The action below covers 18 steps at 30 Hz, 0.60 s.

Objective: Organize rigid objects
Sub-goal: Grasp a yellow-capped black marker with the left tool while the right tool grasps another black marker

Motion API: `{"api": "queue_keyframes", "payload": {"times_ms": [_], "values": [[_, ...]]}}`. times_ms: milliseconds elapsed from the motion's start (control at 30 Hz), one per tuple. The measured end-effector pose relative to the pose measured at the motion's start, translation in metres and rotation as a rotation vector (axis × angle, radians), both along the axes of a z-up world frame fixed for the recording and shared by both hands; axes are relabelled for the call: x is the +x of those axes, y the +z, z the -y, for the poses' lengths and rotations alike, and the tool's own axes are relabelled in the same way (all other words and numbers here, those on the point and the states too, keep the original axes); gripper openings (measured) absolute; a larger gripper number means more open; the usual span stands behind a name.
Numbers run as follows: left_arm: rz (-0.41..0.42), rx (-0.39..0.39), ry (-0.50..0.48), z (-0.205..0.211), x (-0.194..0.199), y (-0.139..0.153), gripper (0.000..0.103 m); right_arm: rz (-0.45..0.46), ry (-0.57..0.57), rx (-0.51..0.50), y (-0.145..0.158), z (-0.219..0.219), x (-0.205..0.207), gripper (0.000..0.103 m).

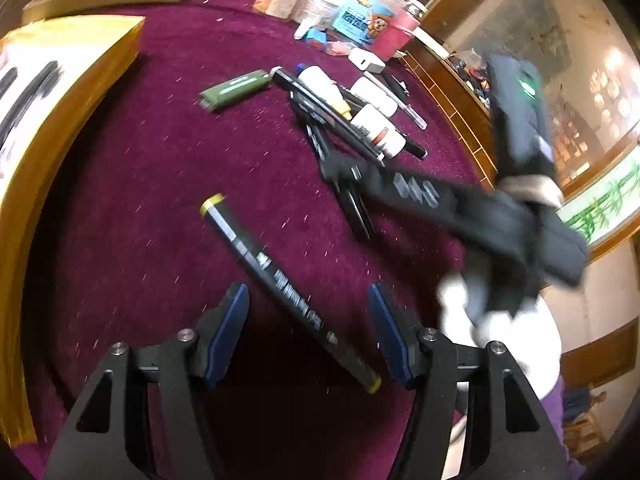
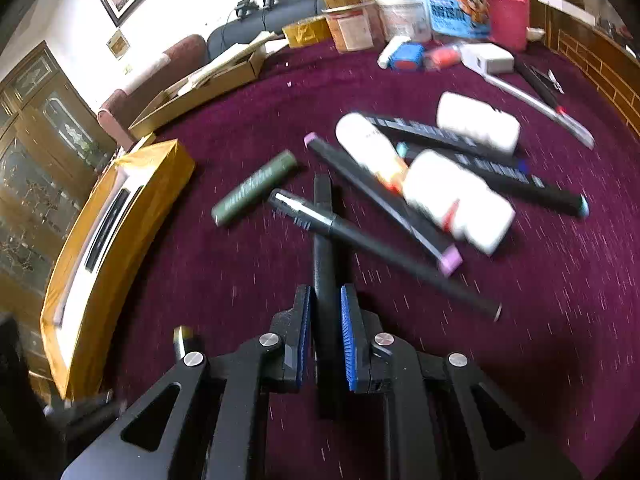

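My left gripper point(image 1: 308, 320) is open, its blue pads on either side of a black marker with yellow caps point(image 1: 288, 288) lying on the maroon cloth. My right gripper point(image 2: 326, 332) is shut on a black pen point(image 2: 325, 264), which points away along the fingers. In the left wrist view the right gripper point(image 1: 340, 170) reaches in from the right over the pile. The pile holds black markers point(image 2: 384, 204), white bottles point(image 2: 460, 200) and a green lighter point(image 2: 254, 188). A yellow box point(image 2: 116, 240) with pens inside lies at the left.
Jars, a blue packet point(image 2: 456, 4), a pink cup point(image 2: 508, 8), a white charger point(image 2: 492, 58) and cardboard boxes point(image 2: 208, 84) crowd the far edge. A silver pen point(image 2: 540, 110) lies at the right. The table's wooden rim point(image 1: 452, 108) runs along the right.
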<state>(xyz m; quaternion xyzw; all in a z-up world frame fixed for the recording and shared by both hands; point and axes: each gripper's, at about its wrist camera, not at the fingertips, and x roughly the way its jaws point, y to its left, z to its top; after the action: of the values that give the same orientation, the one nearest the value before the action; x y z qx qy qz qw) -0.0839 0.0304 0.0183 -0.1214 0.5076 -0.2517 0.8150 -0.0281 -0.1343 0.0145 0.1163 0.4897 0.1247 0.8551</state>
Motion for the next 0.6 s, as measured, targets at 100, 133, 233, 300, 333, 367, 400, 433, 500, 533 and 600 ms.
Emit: {"api": "queue_keyframes", "payload": {"times_ms": [100,133,233,300,333,367,400,433,500,533,600], "values": [[0.075,0.079,-0.044,0.015,0.012,-0.001,0.03,-0.034,0.001,0.045,-0.001,0.014,-0.019,0.013],[0.097,0.119,-0.067,0.019,0.017,-0.003,0.018,-0.041,-0.003,0.058,-0.002,0.02,-0.028,0.013],[0.114,0.134,-0.079,0.016,0.03,-0.002,0.016,-0.045,-0.005,0.075,-0.004,0.03,-0.047,0.013],[0.114,0.146,-0.053,0.008,0.036,-0.001,0.016,-0.037,0.005,0.062,-0.004,0.031,-0.055,0.014],[0.101,0.14,-0.05,0.005,0.038,-0.001,0.016,-0.031,0.01,0.051,-0.004,0.029,-0.058,0.014],[0.082,0.125,-0.044,0.002,0.038,-0.003,0.016,-0.025,0.012,0.037,-0.003,0.028,-0.06,0.014],[0.081,0.12,-0.038,0.0,0.036,-0.003,0.016,-0.021,0.013,0.022,-0.003,0.026,-0.059,0.014],[0.087,0.124,-0.035,0.001,0.035,-0.004,0.017,-0.017,0.015,0.008,-0.002,0.024,-0.059,0.014],[0.12,0.161,-0.039,0.008,0.029,-0.003,0.021,-0.007,0.02,-0.027,-0.001,0.018,-0.055,0.016],[0.132,0.171,-0.044,0.013,0.028,-0.003,0.03,-0.004,0.021,-0.036,-0.001,0.015,-0.055,0.018],[0.166,0.177,-0.07,0.023,0.021,-0.003,0.048,0.005,0.023,-0.053,0.0,0.009,-0.052,0.023]]}}
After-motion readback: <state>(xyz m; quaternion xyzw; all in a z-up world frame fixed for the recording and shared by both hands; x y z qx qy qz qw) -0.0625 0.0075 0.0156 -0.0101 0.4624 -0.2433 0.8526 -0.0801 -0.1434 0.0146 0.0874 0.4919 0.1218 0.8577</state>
